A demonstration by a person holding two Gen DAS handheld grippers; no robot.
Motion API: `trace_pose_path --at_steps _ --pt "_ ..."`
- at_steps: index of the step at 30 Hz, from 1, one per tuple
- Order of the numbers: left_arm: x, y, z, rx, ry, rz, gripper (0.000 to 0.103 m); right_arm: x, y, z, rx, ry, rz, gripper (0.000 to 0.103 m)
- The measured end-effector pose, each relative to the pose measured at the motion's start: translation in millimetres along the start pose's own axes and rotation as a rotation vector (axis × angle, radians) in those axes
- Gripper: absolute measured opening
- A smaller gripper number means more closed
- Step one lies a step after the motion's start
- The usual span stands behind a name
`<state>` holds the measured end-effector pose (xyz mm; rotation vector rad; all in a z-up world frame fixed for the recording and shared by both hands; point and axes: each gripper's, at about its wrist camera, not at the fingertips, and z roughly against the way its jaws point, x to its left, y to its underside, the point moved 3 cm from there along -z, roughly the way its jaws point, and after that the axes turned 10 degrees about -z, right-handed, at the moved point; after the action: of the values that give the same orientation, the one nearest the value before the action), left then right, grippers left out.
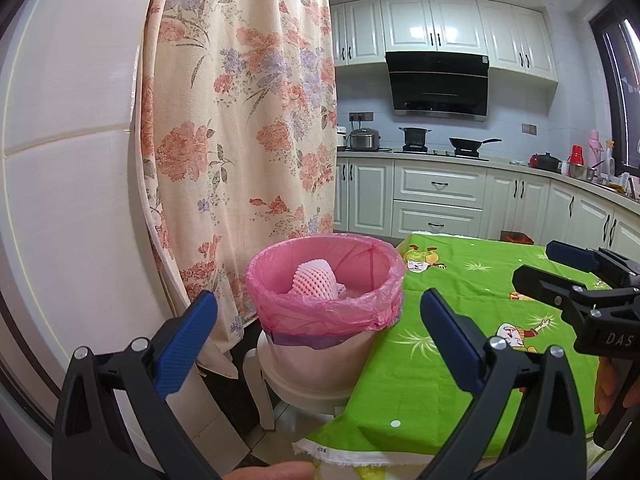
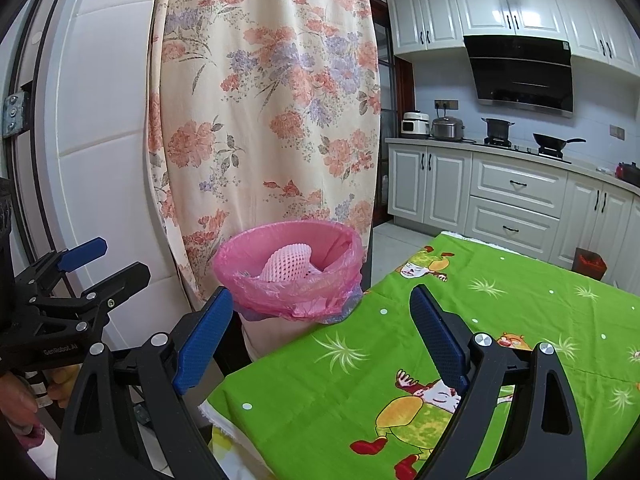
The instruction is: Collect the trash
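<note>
A trash bin (image 1: 320,356) lined with a pink bag (image 1: 332,308) stands on a white stool beside the table's left edge. Inside it lies a pink foam net (image 1: 314,278), also seen in the right wrist view as the foam net (image 2: 288,266) inside the bin's bag (image 2: 280,300). My left gripper (image 1: 318,344) is open in front of the bin with nothing between its blue pads. My right gripper (image 2: 322,340) is open over the table corner, empty. In the left wrist view the right gripper (image 1: 536,266) shows at the right, and the left gripper (image 2: 116,260) shows at the right wrist view's left edge.
A green cartoon tablecloth (image 1: 460,340) covers the table (image 2: 500,320). A floral curtain (image 1: 240,120) hangs behind the bin beside a white door (image 1: 68,200). White kitchen cabinets (image 1: 440,196), a stove with pots and a range hood line the far wall.
</note>
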<state>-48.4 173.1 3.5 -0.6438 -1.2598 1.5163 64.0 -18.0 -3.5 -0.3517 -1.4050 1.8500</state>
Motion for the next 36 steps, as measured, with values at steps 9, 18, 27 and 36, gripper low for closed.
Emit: trace_pose_path --at_steps 9,18,27,36 --pt "0.8 0.4 -0.3 -0.001 0.002 0.0 0.098 0.3 0.1 -0.2 -0.001 -0.001 -0.002 0.085" --pt "2.4 -0.4 -1.3 -0.008 0.005 -0.003 0.098 -0.1 0.5 0.4 0.0 -0.001 -0.002 0.085" --pt "4.4 0.9 -3.4 0.002 0.001 0.003 0.098 0.9 0.9 0.6 0.002 -0.003 -0.001 0.085" --pt "3.3 4.7 -7.7 0.02 0.017 0.01 0.098 2.2 2.6 -0.8 0.007 -0.006 -0.001 0.085"
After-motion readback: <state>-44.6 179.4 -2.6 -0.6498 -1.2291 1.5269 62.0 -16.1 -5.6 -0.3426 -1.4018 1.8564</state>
